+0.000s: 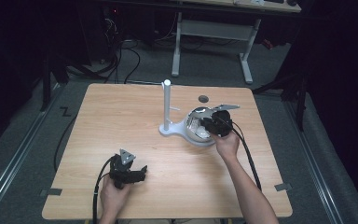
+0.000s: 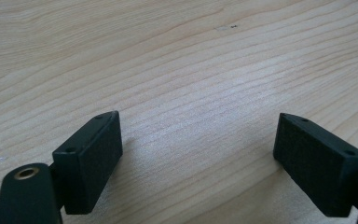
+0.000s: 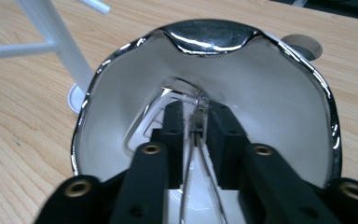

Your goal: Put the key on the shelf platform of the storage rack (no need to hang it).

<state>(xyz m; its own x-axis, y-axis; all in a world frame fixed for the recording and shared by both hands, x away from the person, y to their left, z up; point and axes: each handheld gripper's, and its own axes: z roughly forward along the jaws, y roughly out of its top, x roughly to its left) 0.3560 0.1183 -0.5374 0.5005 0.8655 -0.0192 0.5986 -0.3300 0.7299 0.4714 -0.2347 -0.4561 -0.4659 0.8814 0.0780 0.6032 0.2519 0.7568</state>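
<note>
Left hand-held gripper [image 1: 142, 172]: near edge of the wooden surface [image 1: 121, 121], jaws spread wide, nothing between them.
Right hand-held gripper [image 3: 196, 122]: farther, right of centre, jaws pinched on the thin rim of the shiny metal bowl [image 3: 205, 35].
Metal bowl: beside the base of the white peg stand [image 1: 167, 109].
Beyond: a dark round mark [image 1: 203, 98] on the surface.

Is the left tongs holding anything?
No, the left tongs are wide open, with just the bare wooden table showing between their black pads.
</note>
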